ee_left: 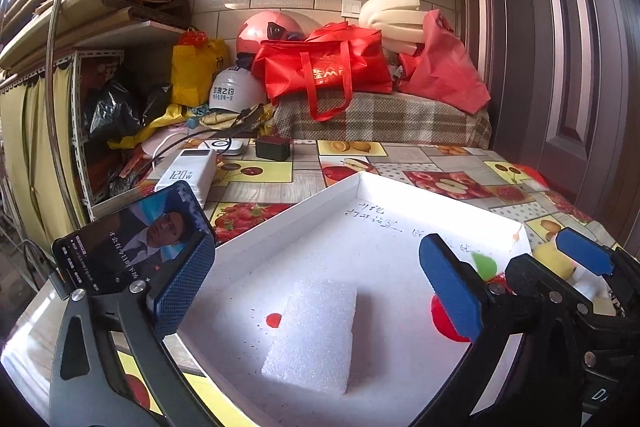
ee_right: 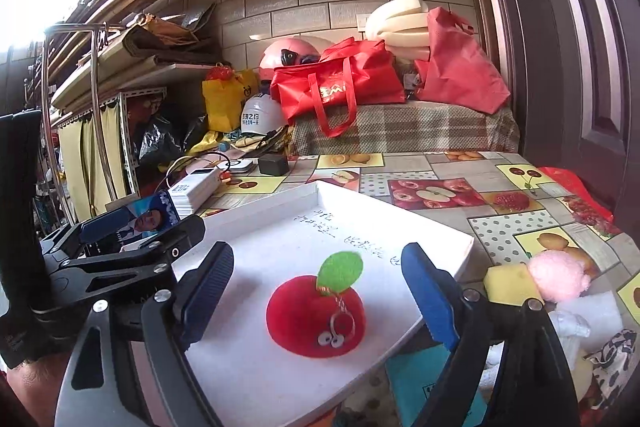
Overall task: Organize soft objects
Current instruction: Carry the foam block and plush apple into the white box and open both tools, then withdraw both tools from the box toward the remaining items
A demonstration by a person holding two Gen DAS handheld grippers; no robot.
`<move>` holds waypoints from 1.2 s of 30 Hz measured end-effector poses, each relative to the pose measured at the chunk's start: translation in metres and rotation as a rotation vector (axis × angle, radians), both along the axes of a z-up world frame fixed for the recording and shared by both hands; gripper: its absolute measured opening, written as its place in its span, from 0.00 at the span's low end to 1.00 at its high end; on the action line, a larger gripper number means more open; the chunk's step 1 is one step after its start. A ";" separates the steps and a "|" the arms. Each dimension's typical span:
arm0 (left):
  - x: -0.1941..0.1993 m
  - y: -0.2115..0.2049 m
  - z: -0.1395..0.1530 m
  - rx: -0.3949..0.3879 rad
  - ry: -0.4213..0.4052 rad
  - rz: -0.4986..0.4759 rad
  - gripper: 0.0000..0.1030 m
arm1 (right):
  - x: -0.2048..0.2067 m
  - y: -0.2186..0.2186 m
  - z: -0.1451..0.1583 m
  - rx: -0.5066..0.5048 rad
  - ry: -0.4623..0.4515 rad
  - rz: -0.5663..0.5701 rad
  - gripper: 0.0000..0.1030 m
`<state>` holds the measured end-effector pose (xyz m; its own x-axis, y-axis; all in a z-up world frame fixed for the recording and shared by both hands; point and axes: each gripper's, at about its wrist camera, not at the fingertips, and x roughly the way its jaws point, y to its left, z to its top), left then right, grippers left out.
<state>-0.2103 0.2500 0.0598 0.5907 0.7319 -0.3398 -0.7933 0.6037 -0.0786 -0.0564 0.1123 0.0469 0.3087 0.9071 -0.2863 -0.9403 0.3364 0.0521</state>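
Only under the gaping left tongs (ee_left: 320, 287) a foam block (ee_left: 316, 335); under the gaping right tongs (ee_right: 318, 295), a plush apple (ee_right: 308, 315).

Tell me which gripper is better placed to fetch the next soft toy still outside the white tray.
Right. The right gripper is open nearer the pink pompom beside the white tray.

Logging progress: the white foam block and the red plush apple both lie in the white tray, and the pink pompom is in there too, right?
Not quite. The pink pompom lies outside the white tray, on the tablecloth beside a yellow sponge, as the right wrist view shows. The foam block and plush apple are inside.
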 end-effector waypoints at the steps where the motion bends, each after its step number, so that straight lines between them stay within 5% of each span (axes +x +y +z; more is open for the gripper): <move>1: 0.000 0.000 0.000 0.000 0.000 0.002 1.00 | 0.000 0.000 0.000 -0.003 -0.002 0.000 0.84; 22: -0.017 -0.013 0.001 0.036 -0.061 0.027 1.00 | 0.007 -0.035 -0.001 0.011 0.033 0.000 0.84; 27: -0.004 -0.043 0.003 0.072 -0.018 -0.111 1.00 | 0.022 -0.080 0.003 0.030 0.020 -0.028 0.84; 32: 0.014 -0.084 0.003 0.053 0.023 -0.357 1.00 | 0.077 -0.135 0.007 0.080 0.086 -0.199 0.84; 36: 0.028 -0.120 0.002 0.031 0.088 -0.541 1.00 | 0.103 -0.159 0.003 -0.015 0.123 -0.169 0.84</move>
<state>-0.1820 0.1298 0.0614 0.8559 0.3418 -0.3881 -0.3715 0.9285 -0.0016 0.0468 -0.0462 0.0497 0.4176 0.8409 -0.3442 -0.8575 0.4900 0.1567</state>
